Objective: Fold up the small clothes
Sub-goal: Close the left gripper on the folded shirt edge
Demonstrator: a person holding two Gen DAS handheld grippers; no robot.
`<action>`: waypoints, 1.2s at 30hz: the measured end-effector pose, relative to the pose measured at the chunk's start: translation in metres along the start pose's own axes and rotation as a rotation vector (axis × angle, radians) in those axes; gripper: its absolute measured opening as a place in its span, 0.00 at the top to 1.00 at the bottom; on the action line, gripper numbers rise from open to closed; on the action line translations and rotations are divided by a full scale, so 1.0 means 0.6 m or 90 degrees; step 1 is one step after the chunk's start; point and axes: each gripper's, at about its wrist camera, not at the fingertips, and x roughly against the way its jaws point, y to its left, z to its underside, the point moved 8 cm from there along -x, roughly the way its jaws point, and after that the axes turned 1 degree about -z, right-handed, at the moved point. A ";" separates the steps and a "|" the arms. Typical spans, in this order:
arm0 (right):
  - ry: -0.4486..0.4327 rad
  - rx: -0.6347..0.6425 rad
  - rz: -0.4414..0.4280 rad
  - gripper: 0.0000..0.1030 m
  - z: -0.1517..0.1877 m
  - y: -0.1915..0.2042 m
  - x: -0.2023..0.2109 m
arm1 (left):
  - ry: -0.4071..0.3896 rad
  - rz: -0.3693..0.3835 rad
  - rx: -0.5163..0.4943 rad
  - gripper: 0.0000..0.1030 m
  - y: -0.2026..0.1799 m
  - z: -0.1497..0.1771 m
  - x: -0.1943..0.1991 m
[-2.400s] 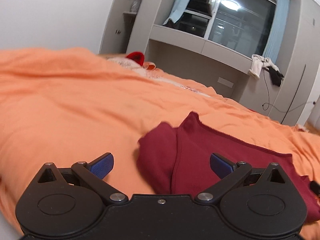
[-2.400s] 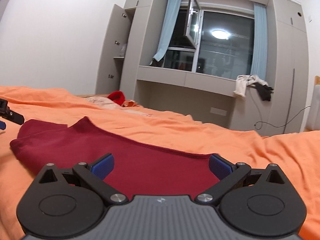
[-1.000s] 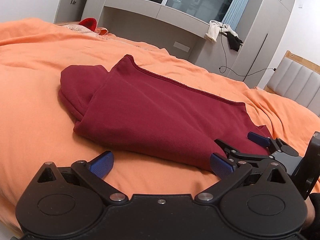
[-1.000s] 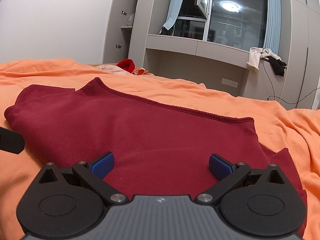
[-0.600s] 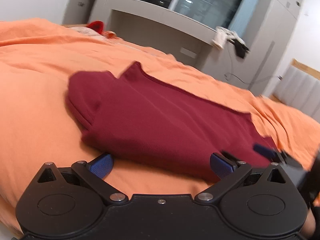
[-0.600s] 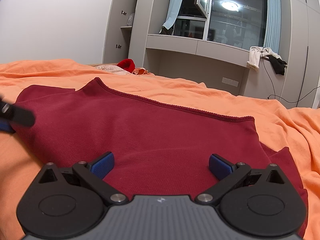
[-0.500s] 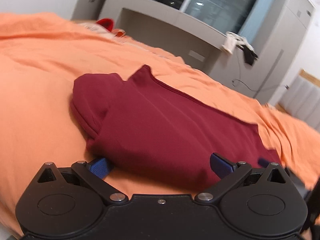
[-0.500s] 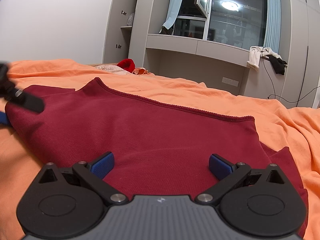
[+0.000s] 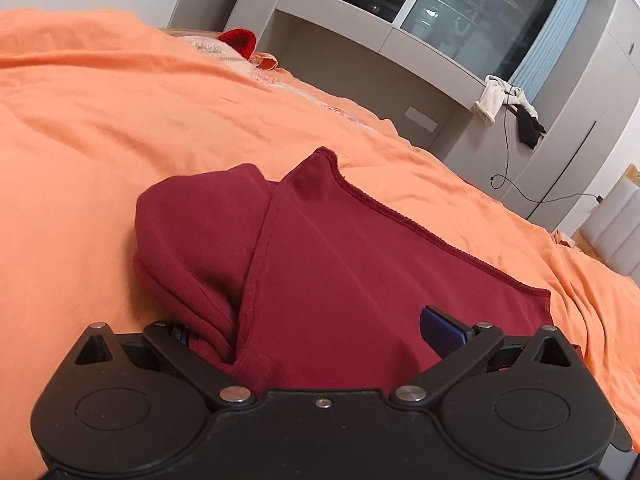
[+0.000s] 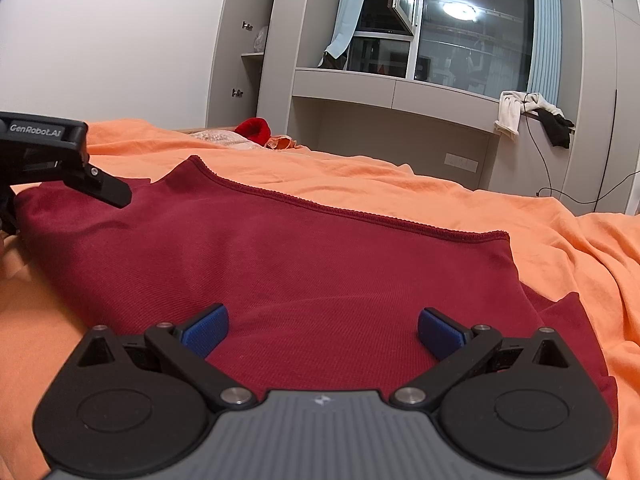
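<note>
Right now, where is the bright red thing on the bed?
In both wrist views the bright red item lies at the far end of the orange bedspread, beyond the maroon garment, near the grey cabinets.

We are wearing no visible sleeves; each tool [image 10: 322,330] is showing black linkage arms, silver screws, blue pads [image 10: 206,326]; the left tool [image 9: 308,330] is bearing white "GenRobot.AI" lettering.

Your left claw [image 9: 308,320] has its left pad buried under a fold of the dark red garment [image 9: 360,280]. In the right wrist view, the frame's left edge crops that claw, and your right claw's [image 10: 322,330] body hides the garment's near hem.
</note>
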 end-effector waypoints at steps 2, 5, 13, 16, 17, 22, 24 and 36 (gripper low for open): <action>0.000 -0.005 -0.003 0.00 -0.005 0.000 0.002 | 0.000 0.006 0.010 0.01 0.003 0.001 0.003; -0.015 -0.024 -0.010 0.00 -0.016 0.001 0.010 | 0.004 0.012 0.014 0.01 0.006 0.001 0.004; -0.009 -0.003 -0.012 0.00 -0.010 0.024 0.004 | 0.008 0.011 0.006 0.01 0.005 0.002 0.002; -0.010 -0.002 -0.011 0.00 -0.008 0.026 0.004 | 0.008 0.013 0.008 0.01 0.004 0.002 0.002; -0.012 -0.001 -0.010 0.00 -0.007 0.027 0.004 | 0.008 0.013 0.009 0.01 0.004 0.002 0.002; -0.015 -0.003 -0.012 0.00 -0.007 0.025 0.003 | 0.008 0.011 0.004 0.01 0.004 0.003 0.002; -0.015 -0.005 -0.013 0.00 -0.006 0.025 0.004 | 0.007 0.012 0.003 0.01 0.003 0.003 0.002; -0.018 -0.001 -0.007 0.00 -0.006 0.018 0.009 | -0.025 -0.001 0.090 0.28 0.029 -0.006 0.008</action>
